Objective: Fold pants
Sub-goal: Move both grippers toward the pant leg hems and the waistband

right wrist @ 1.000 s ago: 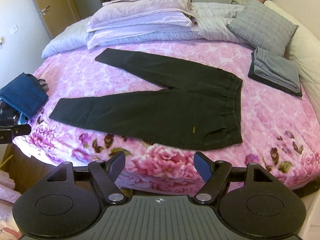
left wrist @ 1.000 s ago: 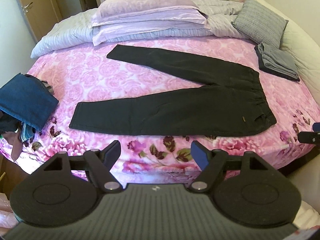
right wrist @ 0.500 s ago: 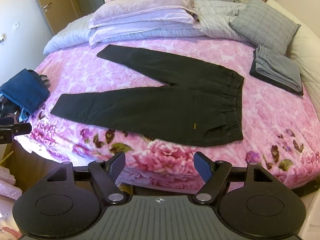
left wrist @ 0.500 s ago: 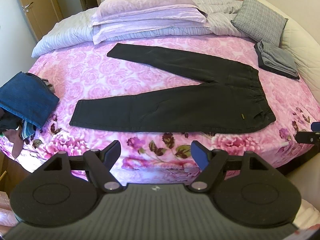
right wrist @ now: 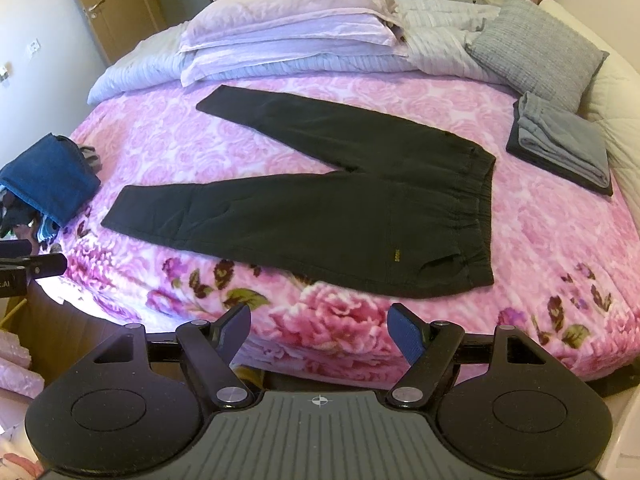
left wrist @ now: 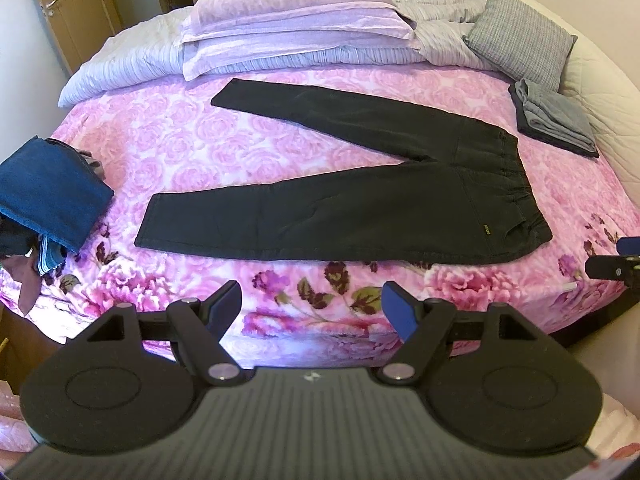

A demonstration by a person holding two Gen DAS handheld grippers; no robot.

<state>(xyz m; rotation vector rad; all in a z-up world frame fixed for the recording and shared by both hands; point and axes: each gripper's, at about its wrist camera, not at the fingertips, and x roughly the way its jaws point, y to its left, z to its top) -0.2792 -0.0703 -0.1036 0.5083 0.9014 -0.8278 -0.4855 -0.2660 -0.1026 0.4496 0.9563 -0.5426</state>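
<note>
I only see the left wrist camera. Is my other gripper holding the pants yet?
Observer: No. The right gripper has its fingers open with nothing between them, and it is short of the black pants.
Operator: What's on the wall next to the door? I just see plain wall.
Observer: A small white switch plate, on the wall left of the wooden door.
</note>
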